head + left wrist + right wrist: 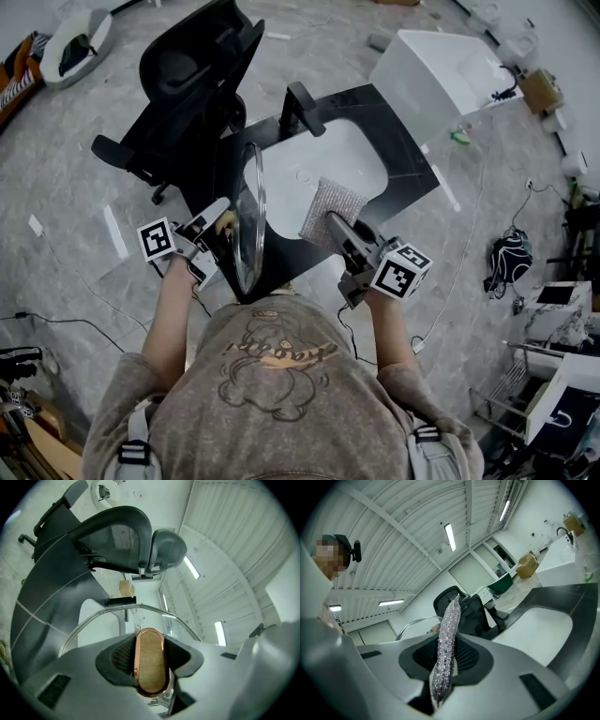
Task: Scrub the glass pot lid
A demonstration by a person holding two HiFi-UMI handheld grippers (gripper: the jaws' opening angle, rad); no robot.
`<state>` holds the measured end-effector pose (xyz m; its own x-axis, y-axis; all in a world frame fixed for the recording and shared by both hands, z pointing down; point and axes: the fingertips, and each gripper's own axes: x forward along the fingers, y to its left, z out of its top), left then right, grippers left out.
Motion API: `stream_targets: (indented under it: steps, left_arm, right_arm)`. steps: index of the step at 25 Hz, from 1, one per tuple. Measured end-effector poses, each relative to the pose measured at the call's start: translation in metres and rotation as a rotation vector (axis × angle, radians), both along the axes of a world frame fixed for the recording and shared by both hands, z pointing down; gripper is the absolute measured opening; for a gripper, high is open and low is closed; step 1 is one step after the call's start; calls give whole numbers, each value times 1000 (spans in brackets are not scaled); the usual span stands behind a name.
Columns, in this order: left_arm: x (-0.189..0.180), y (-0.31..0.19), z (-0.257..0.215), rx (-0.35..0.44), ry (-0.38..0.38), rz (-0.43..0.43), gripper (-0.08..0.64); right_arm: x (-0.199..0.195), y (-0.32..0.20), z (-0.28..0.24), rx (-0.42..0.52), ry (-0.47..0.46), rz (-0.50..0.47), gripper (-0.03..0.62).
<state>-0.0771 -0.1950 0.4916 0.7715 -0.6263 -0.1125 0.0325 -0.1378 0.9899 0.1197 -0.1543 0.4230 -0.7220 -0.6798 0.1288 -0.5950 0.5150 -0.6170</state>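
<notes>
Head view: left gripper [217, 226] level, forward.

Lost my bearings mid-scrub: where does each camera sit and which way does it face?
Head view: on the person's head, facing steeply down at the white basin; forearms and torso show.
Left gripper view: on the left gripper, along jaws shut on the knob of the glass pot lid, toward the office chair; no body visible.
Right gripper view: on the right gripper, along jaws shut on the silver scrubbing cloth; person's head at left.
Shared: both gripper views show chair and lid rim.
</notes>
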Motion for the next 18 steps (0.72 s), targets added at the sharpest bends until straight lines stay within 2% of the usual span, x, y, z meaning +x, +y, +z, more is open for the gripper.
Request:
stream_targets:
  steps: [2,4,11,13,15,18]
  left_arm:
    - [-10,-1,0,10,-61,-18,175]
    - [-16,-4,2,25,-162,-32,175]
    - [-20,-7,21,84,-791,-22,175]
    - [-19,-7,27,99,-943,-17,175]
    - [-19,-7,33,117,-1039,-6,175]
    - [-18,-10,46,125,-1110,30,175]
  right_arm:
    - [12,-3,5,7,19,36,83]
    - [18,-6,9,7,35,71,83]
    - [17,-11,33,-29,76,125,83]
    - [14,-10,38,-27,109,125,83]
    - [9,-9,41,-24,127,116,83]
    - [5,-9,42,-21,127,111,83]
